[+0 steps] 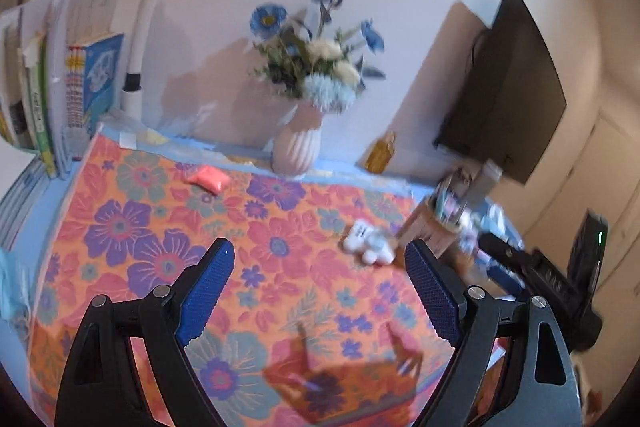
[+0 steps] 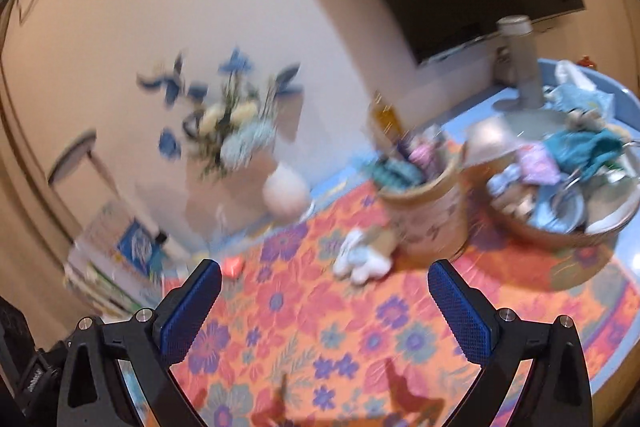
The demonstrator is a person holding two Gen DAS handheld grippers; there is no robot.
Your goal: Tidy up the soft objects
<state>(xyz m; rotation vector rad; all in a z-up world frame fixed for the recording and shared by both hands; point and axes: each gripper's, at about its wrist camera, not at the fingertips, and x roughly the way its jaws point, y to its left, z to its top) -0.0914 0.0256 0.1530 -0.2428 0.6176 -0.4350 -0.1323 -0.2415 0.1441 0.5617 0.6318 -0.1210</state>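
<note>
Left wrist view shows a table covered by a floral cloth [image 1: 280,227], a flat textile printed with big purple, pink and teal flowers on orange; a pale blue surface [image 1: 48,223] shows around its edges. Above it hangs a dark flat screen [image 1: 508,87], rectangular and glossy. At the far left stand upright books [image 1: 60,87] with thin spines, and beside them the white curved neck of a lamp [image 1: 144,23]. Near the wall is a ribbed, rounded pink vase [image 1: 298,147] with blue and cream artificial flowers [image 1: 316,59].

From the right wrist view, a wide shallow round basket [image 2: 560,227] holds crumpled cloths in teal, pink and light blue. Just beside it stands a tall cylindrical container [image 2: 428,215], beige with a faint flower print, filled with soft rolled items.

The soft things of the task lie on the cloth: a small white and pale blue plush toy [image 1: 368,243] with lumpy rounded parts rests just beside the base of the cylinder, and a small pink puffy pouch [image 1: 208,179] lies well apart, near the vase side. Both are blurred, so I cannot tell their details.

The left gripper [image 1: 320,287] is spread wide and holds nothing; its fingers [image 1: 204,291] carry blue, finely ribbed pads on black frames. The right gripper [image 2: 324,307] is also spread wide and empty, above the cloth.
</note>
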